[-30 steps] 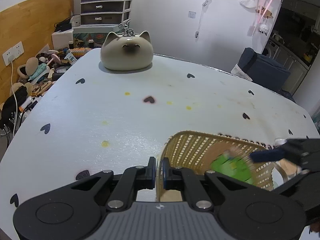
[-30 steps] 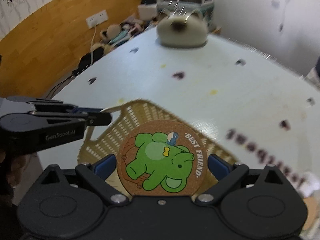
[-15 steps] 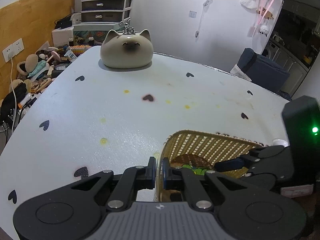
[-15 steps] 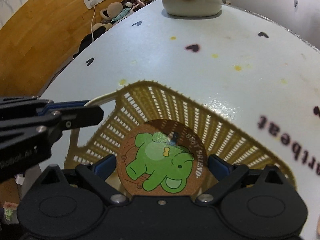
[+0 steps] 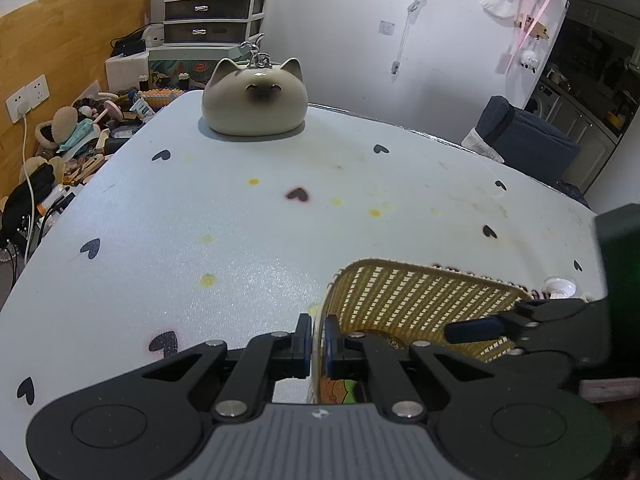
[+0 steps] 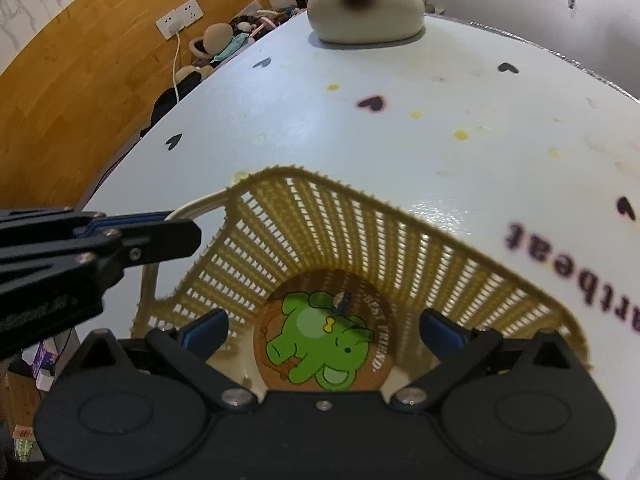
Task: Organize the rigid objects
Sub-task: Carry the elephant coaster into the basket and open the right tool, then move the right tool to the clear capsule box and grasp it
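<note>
A tan woven basket (image 5: pixel 416 296) (image 6: pixel 320 220) sits on the white table near me. My left gripper (image 5: pixel 318 340) is shut on the basket's near-left rim; it also shows at the left of the right wrist view (image 6: pixel 176 236). A round cork coaster with a green elephant (image 6: pixel 326 346) lies flat on the basket floor; a sliver of it shows in the left wrist view (image 5: pixel 340 390). My right gripper (image 6: pixel 324 330) hangs open over the basket, its blue pads apart on either side of the coaster and clear of it.
A beige cat-shaped ceramic jar (image 5: pixel 255 98) (image 6: pixel 366 2) stands at the table's far end. A small white cap (image 5: pixel 559 286) lies just past the basket. Clutter and cables (image 5: pixel 60 148) sit beyond the table's left edge.
My right gripper lowered the coaster into the basket and opened; the coaster now lies on the basket floor. The left gripper has kept its hold on the rim.
</note>
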A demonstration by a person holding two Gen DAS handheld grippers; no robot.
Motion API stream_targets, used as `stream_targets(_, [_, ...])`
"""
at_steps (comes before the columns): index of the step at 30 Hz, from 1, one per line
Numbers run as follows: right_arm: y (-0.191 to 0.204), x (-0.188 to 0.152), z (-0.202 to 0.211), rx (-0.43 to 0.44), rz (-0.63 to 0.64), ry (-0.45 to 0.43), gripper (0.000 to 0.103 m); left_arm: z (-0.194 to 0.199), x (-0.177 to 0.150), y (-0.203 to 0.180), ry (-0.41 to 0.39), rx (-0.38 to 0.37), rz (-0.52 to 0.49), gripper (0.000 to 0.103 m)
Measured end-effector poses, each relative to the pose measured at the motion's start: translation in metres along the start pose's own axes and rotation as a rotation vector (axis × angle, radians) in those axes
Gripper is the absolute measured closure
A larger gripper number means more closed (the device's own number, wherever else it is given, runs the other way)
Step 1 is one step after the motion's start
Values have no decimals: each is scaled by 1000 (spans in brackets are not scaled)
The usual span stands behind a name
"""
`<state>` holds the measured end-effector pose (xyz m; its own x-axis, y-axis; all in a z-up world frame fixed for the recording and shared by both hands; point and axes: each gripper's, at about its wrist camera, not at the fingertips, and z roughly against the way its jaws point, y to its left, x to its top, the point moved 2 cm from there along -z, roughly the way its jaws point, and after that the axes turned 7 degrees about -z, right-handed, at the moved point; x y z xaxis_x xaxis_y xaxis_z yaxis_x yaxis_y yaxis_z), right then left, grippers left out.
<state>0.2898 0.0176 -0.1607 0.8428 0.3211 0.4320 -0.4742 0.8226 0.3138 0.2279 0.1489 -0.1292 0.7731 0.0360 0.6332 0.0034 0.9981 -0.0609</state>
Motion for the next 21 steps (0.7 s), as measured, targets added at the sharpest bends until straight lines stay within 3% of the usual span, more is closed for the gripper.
stream_targets(14, [-9, -16, 74, -37, -8, -163, 0, 0, 0, -1, 9, 5, -8, 98])
stream_targets(21, [-35, -31, 120, -131, -101, -301, 0, 1, -1, -1, 8, 5, -13, 98])
